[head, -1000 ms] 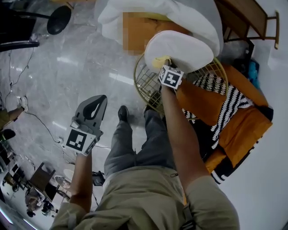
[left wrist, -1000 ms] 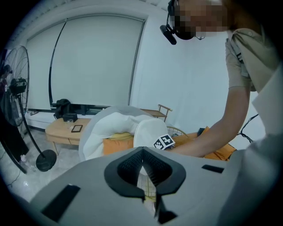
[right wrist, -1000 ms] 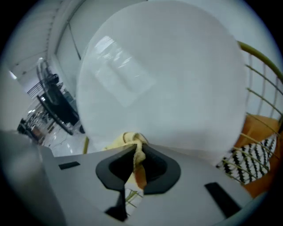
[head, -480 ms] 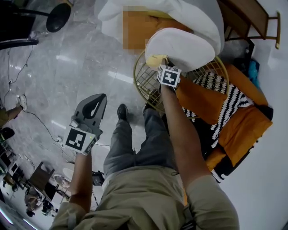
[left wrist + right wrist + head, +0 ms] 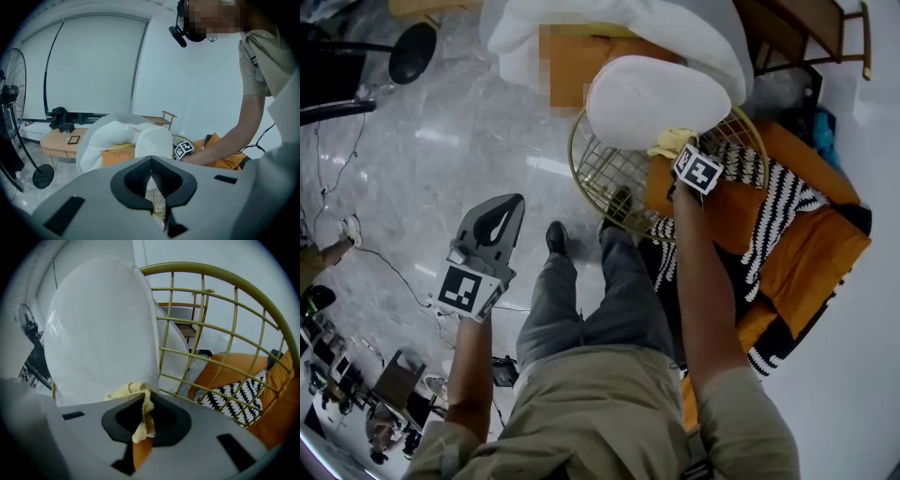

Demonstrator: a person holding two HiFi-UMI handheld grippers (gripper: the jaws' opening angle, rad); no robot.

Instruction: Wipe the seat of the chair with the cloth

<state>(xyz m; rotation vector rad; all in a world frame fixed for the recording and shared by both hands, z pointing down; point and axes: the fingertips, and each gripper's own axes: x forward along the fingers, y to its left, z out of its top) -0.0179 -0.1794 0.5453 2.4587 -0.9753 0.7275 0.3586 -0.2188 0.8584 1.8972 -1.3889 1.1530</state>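
The chair has a gold wire frame (image 5: pixel 605 173) (image 5: pixel 220 341) and a white seat cushion (image 5: pixel 656 101) (image 5: pixel 101 329). My right gripper (image 5: pixel 682 150) (image 5: pixel 143 401) is shut on a pale yellow cloth (image 5: pixel 672 142) (image 5: pixel 136 397), held at the cushion's right edge by the wire rim. My left gripper (image 5: pixel 492 230) (image 5: pixel 152 185) hangs over the floor to the left, away from the chair, jaws shut with nothing in them. The chair shows small beyond it in the left gripper view (image 5: pixel 152 140).
An orange cushion (image 5: pixel 811 262) with a black-and-white patterned throw (image 5: pixel 769 220) lies right of the chair. A large white beanbag (image 5: pixel 628 28) sits behind it. A wooden chair (image 5: pixel 811 37) stands far right. A fan base (image 5: pixel 412 52) is at far left on the marble floor (image 5: pixel 459 159).
My right gripper has moved rightward with the cloth, from the cushion's front-left edge to its right edge by the wire rim. The left gripper has stayed put.
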